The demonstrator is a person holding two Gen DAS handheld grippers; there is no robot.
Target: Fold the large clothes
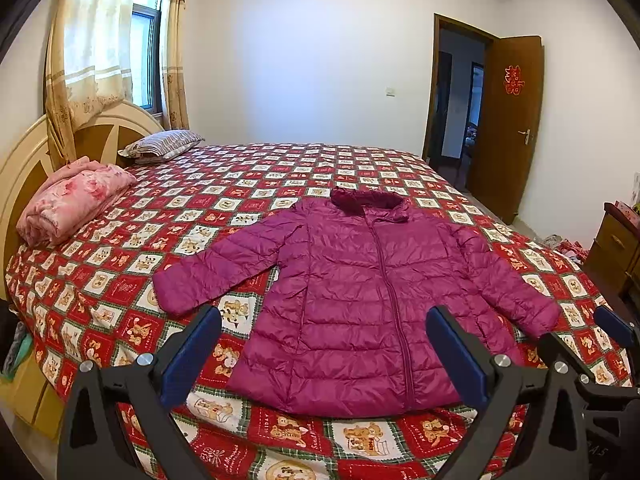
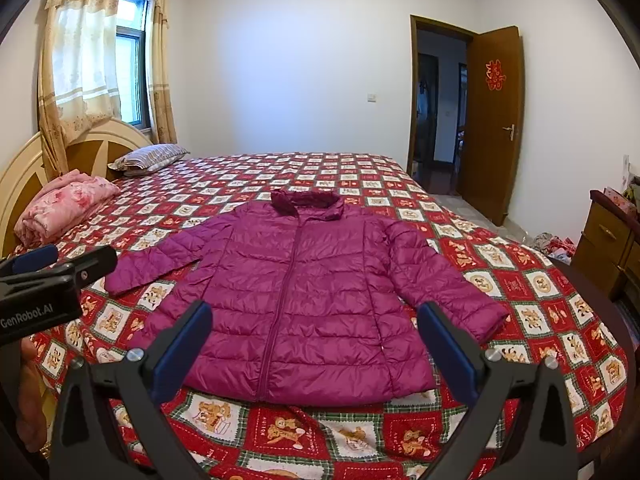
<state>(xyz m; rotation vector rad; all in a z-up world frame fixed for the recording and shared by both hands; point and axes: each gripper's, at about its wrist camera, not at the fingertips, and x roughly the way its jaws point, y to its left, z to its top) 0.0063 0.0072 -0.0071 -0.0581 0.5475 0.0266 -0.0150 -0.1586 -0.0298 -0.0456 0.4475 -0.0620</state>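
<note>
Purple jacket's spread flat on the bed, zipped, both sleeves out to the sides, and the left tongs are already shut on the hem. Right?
Not quite. The left tongs are open and hold nothing; the left wrist view shows them above the hem without gripping it. The rest stands: the purple jacket lies flat on the bed, zipped, sleeves out to the sides.

We see a wide bed [image 2: 480, 280] covered by a red patchwork bedspread [image 2: 360, 184] printed with bears. A magenta puffer jacket [image 2: 296, 300] lies flat on it, front up and zipped, sleeves spread. Near the headboard [image 2: 24, 164] rest a striped pillow [image 2: 148, 157] and a rolled pink floral quilt [image 2: 60, 208], or perhaps a blanket.
</note>
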